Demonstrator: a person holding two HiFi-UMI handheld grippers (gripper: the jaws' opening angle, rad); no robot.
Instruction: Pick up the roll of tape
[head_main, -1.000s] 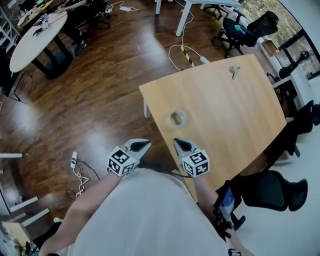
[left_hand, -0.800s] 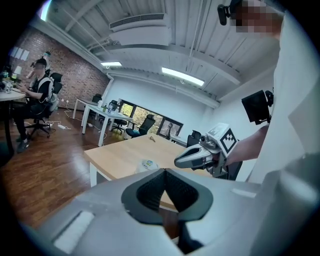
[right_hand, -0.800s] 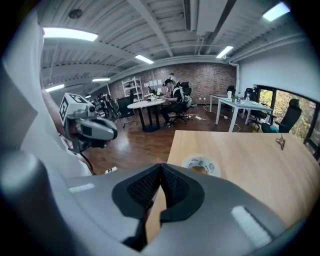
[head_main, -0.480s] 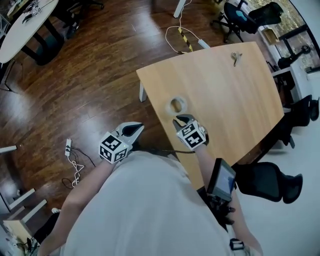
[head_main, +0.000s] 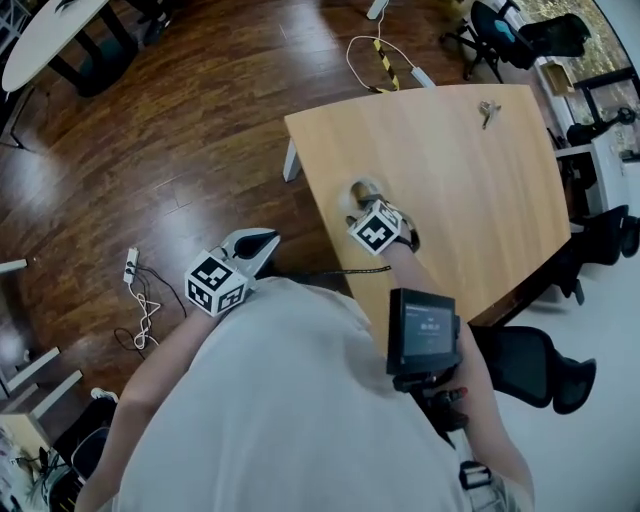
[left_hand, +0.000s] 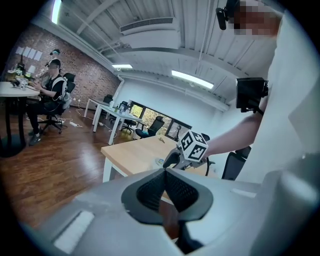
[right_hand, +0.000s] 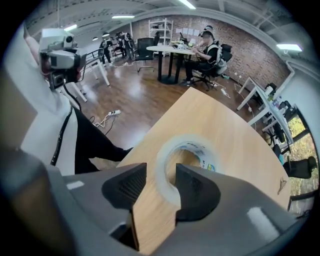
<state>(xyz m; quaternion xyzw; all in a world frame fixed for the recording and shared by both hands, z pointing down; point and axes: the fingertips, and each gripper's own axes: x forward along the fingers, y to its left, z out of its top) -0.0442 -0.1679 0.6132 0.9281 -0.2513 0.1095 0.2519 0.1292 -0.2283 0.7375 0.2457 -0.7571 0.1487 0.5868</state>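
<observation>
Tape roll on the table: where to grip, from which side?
Grip the tape roll by its near wall from above, one finger in the core, one outside: it lies flat on the table, hole up. The right gripper, fingers opening, straddles that wall.

Dark wood floor (head_main: 200, 120), brick wall (right_hand: 252, 47)

**A pale desk in an open office**

A light wooden desk (head_main: 470, 190) stands on a dark, glossy plank floor (head_main: 200, 130). A bunch of keys (head_main: 488, 112) lies near the desk's far corner. Beyond the far edge a white cable (head_main: 384, 52) with a yellow-and-black striped piece loops over the floor. A white power strip (head_main: 130, 266) with tangled leads lies well apart, to the left. A white oval table (head_main: 45, 50) sits top left, and a black office chair (head_main: 545, 365) stands just beside the desk's near right. In the right gripper view a seated person (right_hand: 206, 47) is in front of a brick wall (right_hand: 250, 52)
</observation>
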